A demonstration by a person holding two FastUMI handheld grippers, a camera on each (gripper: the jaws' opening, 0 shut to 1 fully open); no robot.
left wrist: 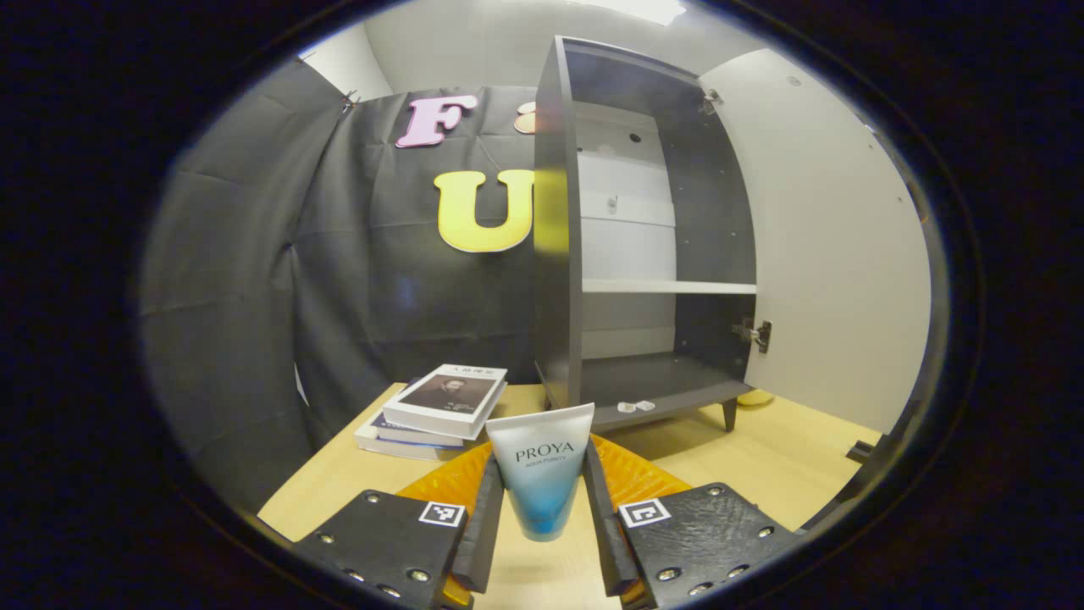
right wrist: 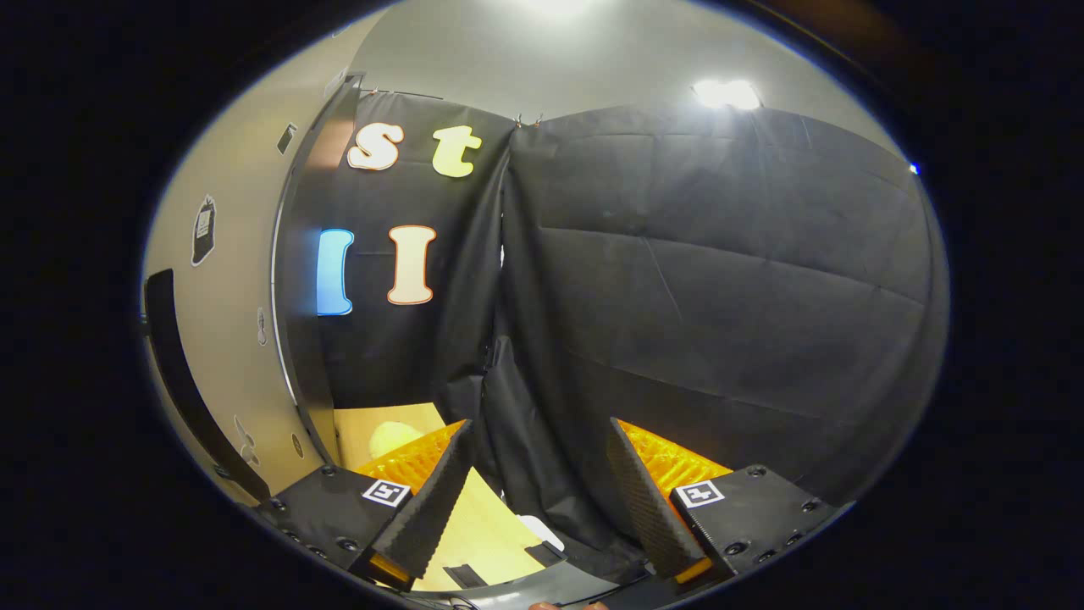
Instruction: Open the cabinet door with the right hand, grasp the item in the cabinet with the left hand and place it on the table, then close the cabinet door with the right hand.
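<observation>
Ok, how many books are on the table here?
3, it seems, in one stack at the table's left side, beside the open cabinet: a pale one on top, two under it. More may be hidden.

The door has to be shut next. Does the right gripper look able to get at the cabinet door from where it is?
Probably yes. The right gripper is open and holds nothing, and the cabinet door stands close on its left, with nothing between them; it points past the door at the cloth wall, so it would have to turn.

Each tool (left wrist: 542, 517) (right wrist: 542, 508) has black screwed plates with square coded markers and ribbed orange panels.
</observation>
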